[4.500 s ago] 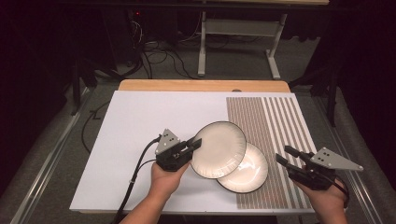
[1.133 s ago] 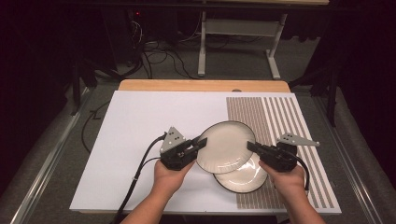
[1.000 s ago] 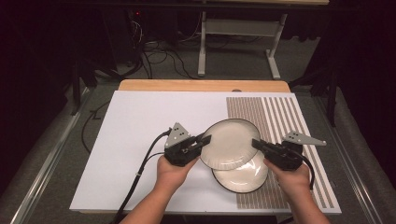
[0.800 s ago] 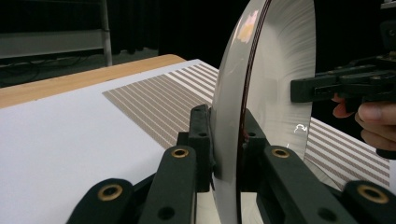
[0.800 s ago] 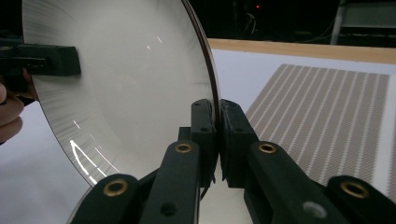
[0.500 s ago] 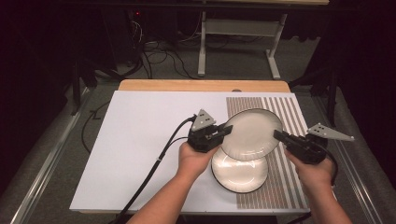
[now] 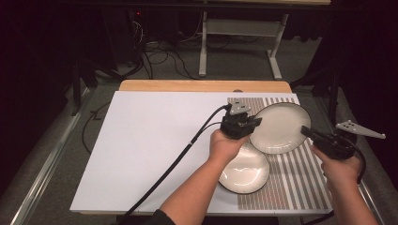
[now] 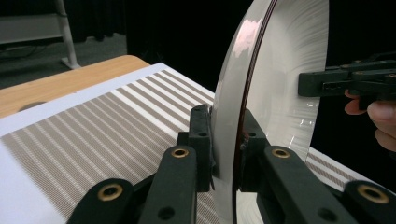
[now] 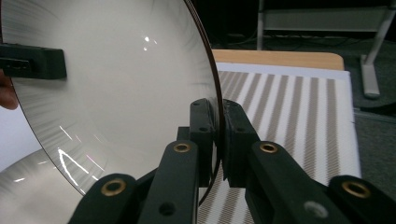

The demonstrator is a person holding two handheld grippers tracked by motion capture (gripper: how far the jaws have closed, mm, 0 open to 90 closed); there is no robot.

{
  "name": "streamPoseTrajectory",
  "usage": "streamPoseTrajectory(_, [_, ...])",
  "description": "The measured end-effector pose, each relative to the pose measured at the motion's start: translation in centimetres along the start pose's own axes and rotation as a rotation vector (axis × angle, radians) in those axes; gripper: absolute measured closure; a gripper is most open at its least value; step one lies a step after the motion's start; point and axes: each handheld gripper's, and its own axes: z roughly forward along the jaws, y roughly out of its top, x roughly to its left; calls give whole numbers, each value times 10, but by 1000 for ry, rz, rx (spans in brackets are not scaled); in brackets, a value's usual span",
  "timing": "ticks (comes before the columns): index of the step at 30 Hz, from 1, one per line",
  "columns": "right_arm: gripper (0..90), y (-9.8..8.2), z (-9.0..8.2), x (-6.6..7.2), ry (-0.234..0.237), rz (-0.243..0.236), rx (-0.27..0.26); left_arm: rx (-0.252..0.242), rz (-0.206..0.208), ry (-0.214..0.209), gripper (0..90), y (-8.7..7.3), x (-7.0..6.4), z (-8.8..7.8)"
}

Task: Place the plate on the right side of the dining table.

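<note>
A white plate with a dark rim (image 7: 280, 127) hangs tilted over the far end of the striped mat (image 7: 300, 183). My left gripper (image 7: 256, 123) is shut on its left rim and my right gripper (image 7: 305, 131) is shut on its right rim. In the left gripper view the jaws (image 8: 227, 140) pinch the plate's edge (image 8: 280, 84), with the other gripper (image 8: 322, 83) on the far rim. In the right gripper view the jaws (image 9: 217, 135) clamp the rim of the plate (image 9: 116, 84). A second, similar plate (image 7: 244, 171) lies flat on the table below, partly under my left hand.
A white sheet (image 7: 155, 140) covers most of the table, and a wooden strip (image 7: 202, 86) shows along its far edge. Cables trail from the left gripper across the sheet to the front edge. Dark floor, cables and a desk frame lie beyond the table.
Both hands have carried the upper plate to the right and toward the far side, off the lower plate. The lower plate has stayed in place. Both grips are unchanged.
</note>
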Motion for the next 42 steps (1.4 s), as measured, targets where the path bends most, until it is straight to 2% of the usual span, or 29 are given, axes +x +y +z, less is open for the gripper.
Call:
streamPoseTrajectory(9, [868,-7,-4,-19,-56,24,21,37,-34,-22,792,-3,1,36])
streamPoseTrajectory(16, [875,-19,1,-26,-81,40,51,99,-50,-5,775,-15,8,55])
streamPoseTrajectory(26, [879,-28,6,-29,-87,64,68,148,-63,11,765,-21,13,65])
streamPoseTrajectory(30, [881,-31,8,-29,-83,72,73,168,-55,24,760,-23,14,65])
streamPoseTrajectory(37, [882,-35,9,-24,-93,56,79,199,-58,41,758,-26,16,66])
streamPoseTrajectory(42, [883,-40,10,-25,-94,69,73,200,-70,45,757,-27,15,67])
